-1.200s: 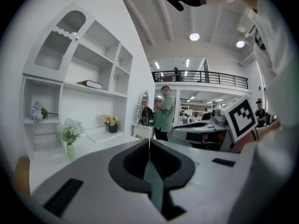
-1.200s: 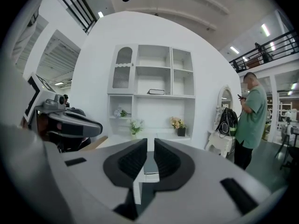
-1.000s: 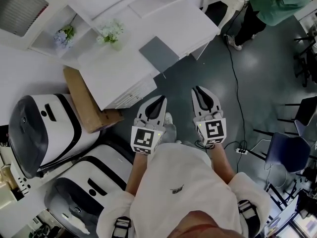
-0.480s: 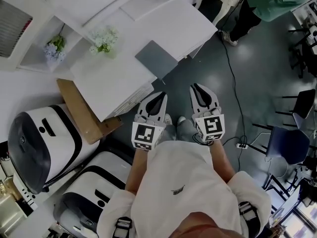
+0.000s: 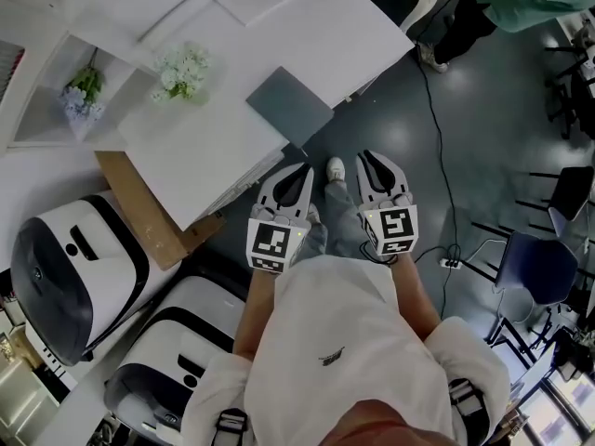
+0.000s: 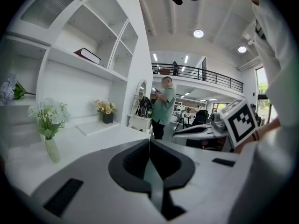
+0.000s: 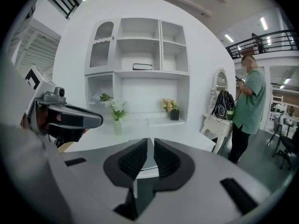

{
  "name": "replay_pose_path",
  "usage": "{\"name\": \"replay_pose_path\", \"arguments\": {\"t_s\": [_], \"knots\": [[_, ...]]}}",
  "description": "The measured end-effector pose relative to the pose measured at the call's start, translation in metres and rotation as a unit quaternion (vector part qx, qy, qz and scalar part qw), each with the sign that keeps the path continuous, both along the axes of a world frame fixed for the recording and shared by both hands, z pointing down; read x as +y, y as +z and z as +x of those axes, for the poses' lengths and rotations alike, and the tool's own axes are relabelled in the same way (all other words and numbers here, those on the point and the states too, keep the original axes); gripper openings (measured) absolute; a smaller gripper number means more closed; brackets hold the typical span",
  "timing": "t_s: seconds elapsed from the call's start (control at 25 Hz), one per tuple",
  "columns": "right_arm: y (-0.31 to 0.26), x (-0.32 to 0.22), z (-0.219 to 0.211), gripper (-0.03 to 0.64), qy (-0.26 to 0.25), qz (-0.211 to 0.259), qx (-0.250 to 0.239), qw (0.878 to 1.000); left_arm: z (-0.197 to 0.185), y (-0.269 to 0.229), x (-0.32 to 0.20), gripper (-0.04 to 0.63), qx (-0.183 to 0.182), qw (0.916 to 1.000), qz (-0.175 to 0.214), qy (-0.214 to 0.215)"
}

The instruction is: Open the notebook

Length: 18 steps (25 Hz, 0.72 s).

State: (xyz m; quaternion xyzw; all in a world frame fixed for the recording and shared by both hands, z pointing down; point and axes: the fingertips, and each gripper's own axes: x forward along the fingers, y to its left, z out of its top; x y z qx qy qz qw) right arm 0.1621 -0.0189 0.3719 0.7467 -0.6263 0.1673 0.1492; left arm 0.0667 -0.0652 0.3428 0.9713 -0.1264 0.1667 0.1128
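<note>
Work on the task had not begun: the grey notebook [image 5: 289, 106] lay closed near the front edge of the white desk [image 5: 214, 147], in the upper middle of the head view. Both grippers hung over the dark floor just below it in the frame, touching nothing. The left gripper [image 5: 299, 173] had its jaws together and empty; the right gripper [image 5: 372, 161] showed a narrow gap, also empty. Reaching the desk, catching the cover's edge and lifting it all remained.

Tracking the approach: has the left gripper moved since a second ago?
Yes. The left gripper has come closer to the white desk's near edge, toward the grey notebook.
</note>
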Motion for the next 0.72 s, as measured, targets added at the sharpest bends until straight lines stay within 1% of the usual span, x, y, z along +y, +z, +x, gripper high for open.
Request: {"name": "replay_pose_path", "arguments": {"t_s": [0.28,0.72], "knots": [[0.034,-0.029,0.021,0.032,-0.02,-0.014,-0.014,1.0,0.027,0.031,-0.013,0.0,-0.017,0.9998,-0.013,0.002],[0.092,-0.058,0.05,0.043,-0.056,-0.048,-0.048,0.996,0.065,0.085,-0.033,0.0,-0.049,0.9977,-0.042,-0.023]]}}
